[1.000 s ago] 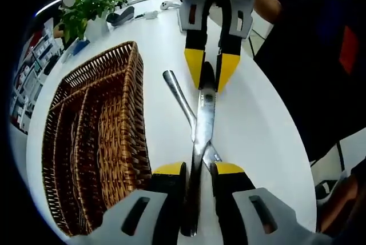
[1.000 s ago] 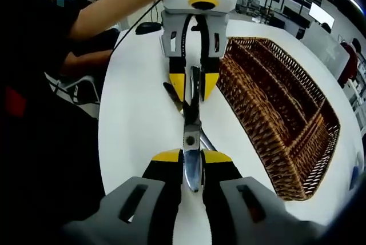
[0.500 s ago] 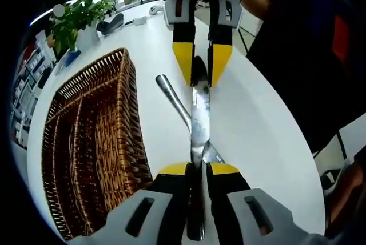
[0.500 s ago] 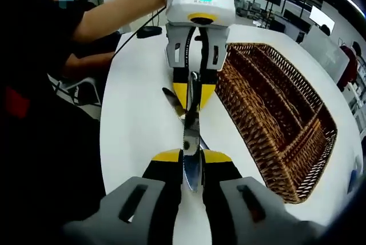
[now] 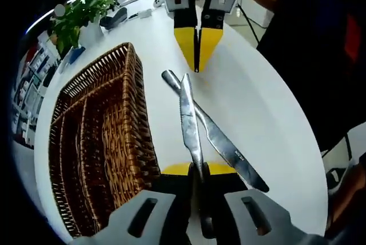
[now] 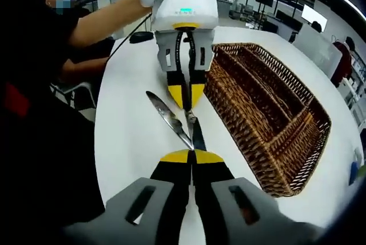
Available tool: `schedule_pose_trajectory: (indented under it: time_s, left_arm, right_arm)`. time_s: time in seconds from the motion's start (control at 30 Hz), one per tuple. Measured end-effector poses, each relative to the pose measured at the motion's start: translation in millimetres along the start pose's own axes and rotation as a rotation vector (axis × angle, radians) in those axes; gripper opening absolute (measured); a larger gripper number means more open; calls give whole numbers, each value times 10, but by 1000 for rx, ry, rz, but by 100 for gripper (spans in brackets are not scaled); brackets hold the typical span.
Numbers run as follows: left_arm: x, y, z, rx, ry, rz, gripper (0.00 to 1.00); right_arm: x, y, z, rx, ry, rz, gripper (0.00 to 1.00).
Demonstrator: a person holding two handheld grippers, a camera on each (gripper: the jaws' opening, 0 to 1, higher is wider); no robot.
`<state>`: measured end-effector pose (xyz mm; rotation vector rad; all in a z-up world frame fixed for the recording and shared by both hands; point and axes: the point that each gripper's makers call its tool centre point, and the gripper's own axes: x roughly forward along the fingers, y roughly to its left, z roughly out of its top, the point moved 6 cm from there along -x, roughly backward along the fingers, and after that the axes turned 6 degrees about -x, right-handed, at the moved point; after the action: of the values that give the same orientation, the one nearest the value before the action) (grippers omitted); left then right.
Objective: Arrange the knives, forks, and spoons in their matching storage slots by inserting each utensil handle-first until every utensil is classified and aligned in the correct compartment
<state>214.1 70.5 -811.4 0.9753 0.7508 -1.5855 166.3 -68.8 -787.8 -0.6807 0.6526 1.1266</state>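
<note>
Knife (image 5: 190, 120) is looking stiff and slippery; left claw (image 5: 197, 172) is pinching its handle end, right claw (image 5: 197, 44) is squeezed together on nothing.

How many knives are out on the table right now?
2. One knife is clamped in the left gripper, raised; the other knife lies flat on the white table beneath it, beside the wicker tray. Others may be hidden.
</note>
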Motion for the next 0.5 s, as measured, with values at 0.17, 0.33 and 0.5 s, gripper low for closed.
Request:
schedule_pose_trajectory:
  time_s: [0.17, 0.33, 0.5]
  left_arm:
    - [2, -11, -2, -3, 7, 8, 7]
    - [9, -15, -15, -5, 13, 11, 7]
    - [13, -19, -25, -8, 10, 11, 7]
  right_arm:
    - [21, 23, -39, -18, 18, 9, 0]
    - [31, -17, -90, -23, 25, -2, 0]
    - [41, -10, -103, -26, 30, 0, 2]
